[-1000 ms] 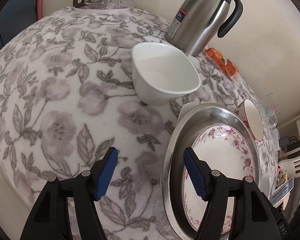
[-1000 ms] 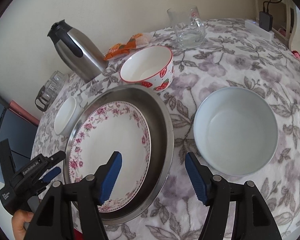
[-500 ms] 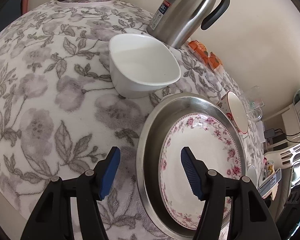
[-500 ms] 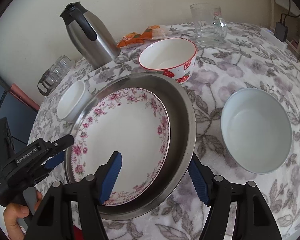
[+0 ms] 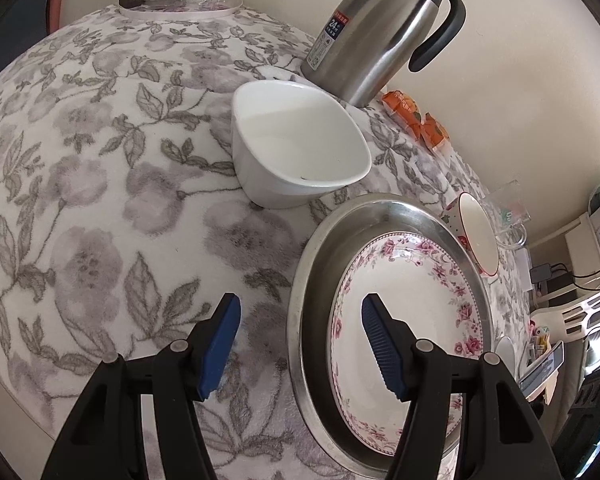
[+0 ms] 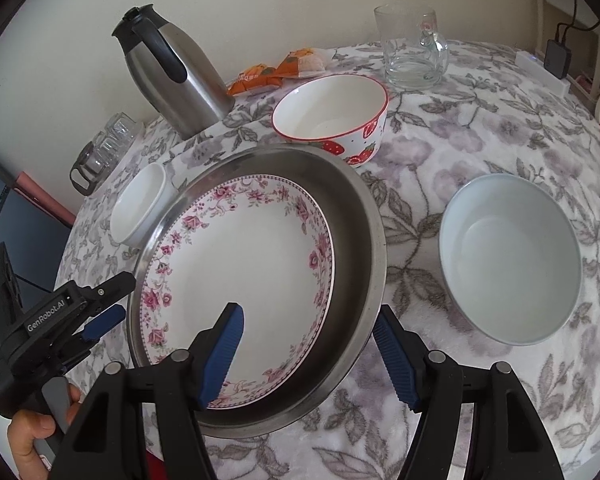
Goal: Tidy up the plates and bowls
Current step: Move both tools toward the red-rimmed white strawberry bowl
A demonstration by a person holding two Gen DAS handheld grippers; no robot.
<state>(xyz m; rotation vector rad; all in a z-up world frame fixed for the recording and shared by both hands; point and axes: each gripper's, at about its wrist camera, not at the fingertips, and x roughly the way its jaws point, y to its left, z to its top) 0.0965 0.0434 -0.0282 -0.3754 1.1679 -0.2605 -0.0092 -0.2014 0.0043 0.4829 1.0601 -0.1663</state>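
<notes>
Your left gripper is spread, empty, straddling the near-left rim of the round stainless steel tray; your right gripper is spread too, astride the tray's near-right rim, pinching nothing. The pink-flowered white plate lies inside the tray. The squarish white bowl sits just beyond the tray, the strawberry-print bowl behind it, and the pale round bowl apart to its right, all on the grey floral tablecloth.
</notes>
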